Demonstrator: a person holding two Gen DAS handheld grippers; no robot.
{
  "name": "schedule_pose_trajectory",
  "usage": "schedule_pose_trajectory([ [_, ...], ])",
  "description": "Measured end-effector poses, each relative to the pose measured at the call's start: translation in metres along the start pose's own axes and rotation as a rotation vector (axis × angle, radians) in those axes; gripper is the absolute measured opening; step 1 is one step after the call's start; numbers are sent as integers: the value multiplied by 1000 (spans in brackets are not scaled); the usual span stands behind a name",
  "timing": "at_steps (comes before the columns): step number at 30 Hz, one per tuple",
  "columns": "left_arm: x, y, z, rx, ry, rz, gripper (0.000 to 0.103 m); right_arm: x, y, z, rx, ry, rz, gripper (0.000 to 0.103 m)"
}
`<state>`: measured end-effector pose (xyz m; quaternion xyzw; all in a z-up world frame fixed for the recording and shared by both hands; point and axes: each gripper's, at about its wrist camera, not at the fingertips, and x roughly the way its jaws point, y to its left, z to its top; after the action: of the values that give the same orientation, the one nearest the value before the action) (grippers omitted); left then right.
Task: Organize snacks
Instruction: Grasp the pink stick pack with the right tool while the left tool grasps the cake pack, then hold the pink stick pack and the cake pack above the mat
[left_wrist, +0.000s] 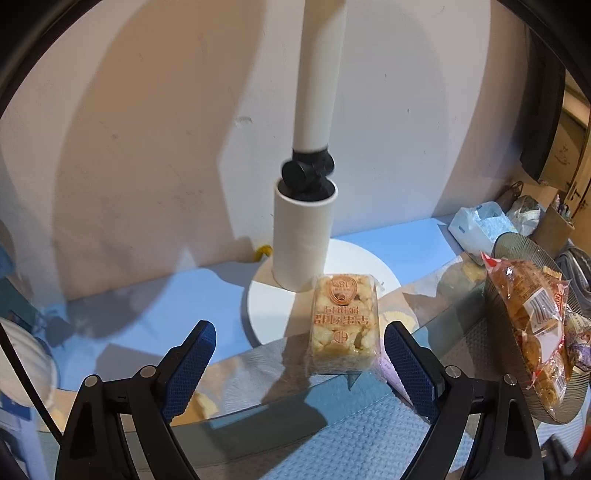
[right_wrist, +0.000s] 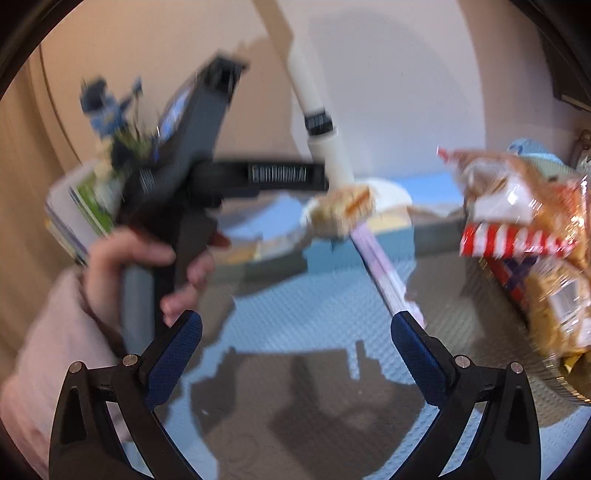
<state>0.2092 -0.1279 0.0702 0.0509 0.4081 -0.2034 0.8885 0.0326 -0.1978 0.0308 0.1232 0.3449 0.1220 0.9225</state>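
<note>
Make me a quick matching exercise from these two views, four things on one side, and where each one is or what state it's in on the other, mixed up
1. rice-crisp snack block
2. red-striped snack bag
3. white lamp post
4. left gripper

a. open, holding nothing
b. lying in the ribbed dish at right
c. rising from the round white base
d. on the glass tabletop, ahead of the fingers

Pairs: 1-d, 2-b, 3-c, 4-a

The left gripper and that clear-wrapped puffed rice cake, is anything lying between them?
No. In the left wrist view, the open left gripper faces the clear-wrapped puffed rice cake with only bare glass tabletop between.
</note>
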Motion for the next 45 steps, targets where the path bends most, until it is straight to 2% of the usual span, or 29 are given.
schedule_pose_trajectory([
  [5,18,-8,-3,13,20,-44,91,33,-15,-4,-19,43,-130,102],
  [7,25,-11,-5,14,25,-71,91,42,-23,-1,-21,50,-176,97],
  [12,44,-13,-8,9,53,-98,90,65,-42,16,30,94,-196,86],
  [13,47,-13,-9,3,59,-105,81,67,-43,18,30,92,-199,84],
  [14,51,-12,-10,-6,68,-111,64,69,-43,20,29,92,-206,79],
  [15,53,-12,-11,-9,75,-112,56,71,-43,22,20,93,-231,67],
  [16,55,-12,-12,-10,78,-124,50,72,-42,24,8,92,-263,42],
  [17,54,-13,-14,-5,68,-125,49,73,-42,25,0,93,-298,34],
  [19,51,-16,-16,20,46,-109,48,71,-45,25,7,89,-289,28],
  [24,40,-6,-23,-1,35,-57,48,63,-48,21,0,93,-253,21],
  [28,16,13,-42,-40,26,15,48,62,-44,21,-56,115,-205,21],
  [29,5,19,-51,-52,30,51,48,61,-43,19,-68,118,-197,21],
  [35,-35,51,-107,-169,68,149,48,46,-34,4,-102,131,-160,21],
  [40,-64,56,-153,-215,65,188,48,35,-20,-14,-108,140,-88,20],
  [45,-83,49,-182,-223,52,235,48,23,-1,-33,-146,168,-8,20],
])
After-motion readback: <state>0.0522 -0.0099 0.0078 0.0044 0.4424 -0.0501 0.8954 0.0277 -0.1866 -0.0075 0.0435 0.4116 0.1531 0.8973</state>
